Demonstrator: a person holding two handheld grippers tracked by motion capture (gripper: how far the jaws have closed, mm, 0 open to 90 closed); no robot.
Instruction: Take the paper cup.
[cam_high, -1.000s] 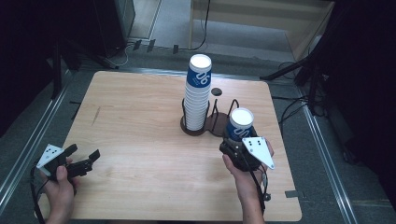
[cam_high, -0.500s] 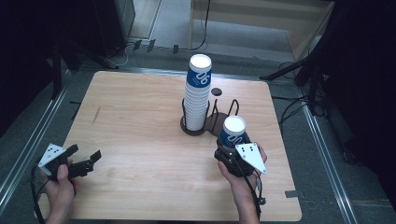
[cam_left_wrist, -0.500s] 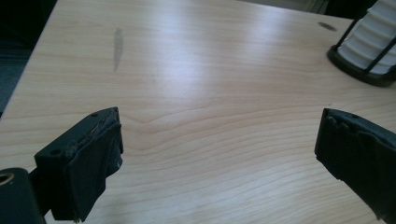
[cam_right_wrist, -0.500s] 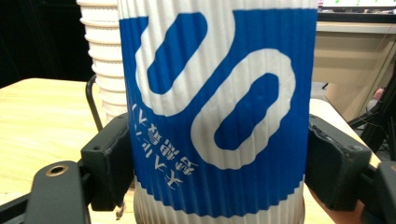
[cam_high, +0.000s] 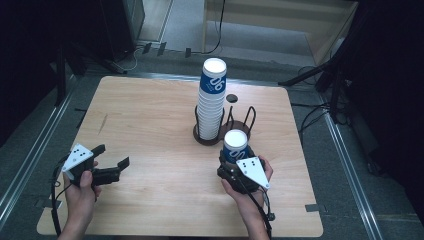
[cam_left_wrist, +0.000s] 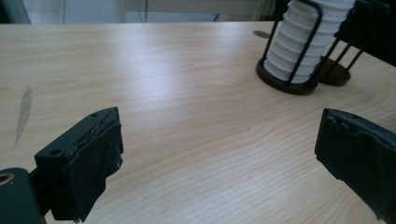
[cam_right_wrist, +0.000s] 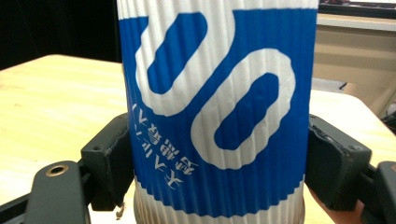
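Observation:
A blue-and-white paper cup (cam_high: 235, 145) sits between the jaws of my right gripper (cam_high: 235, 159), just in front of the black wire holder (cam_high: 243, 123). In the right gripper view the ribbed cup (cam_right_wrist: 217, 107) is pressed by both pads (cam_right_wrist: 112, 158) and its print reads upside down. A tall stack of the same cups (cam_high: 212, 100) stands in the holder's left ring and also appears as a white ribbed stack (cam_left_wrist: 306, 42) in the left gripper view. My left gripper (cam_high: 111, 155) rests near the table's front left, open with nothing between its pads (cam_left_wrist: 88, 172).
The wooden table (cam_high: 150, 115) has a grey smear (cam_high: 102, 124) at the left and a small dark round spot (cam_high: 231, 98) behind the holder. Metal rails and cables run along the floor on both sides. A shelf unit stands beyond the far edge.
My right gripper has carried the cup left and toward the near edge, away from the holder's right ring. The left gripper has stayed put.

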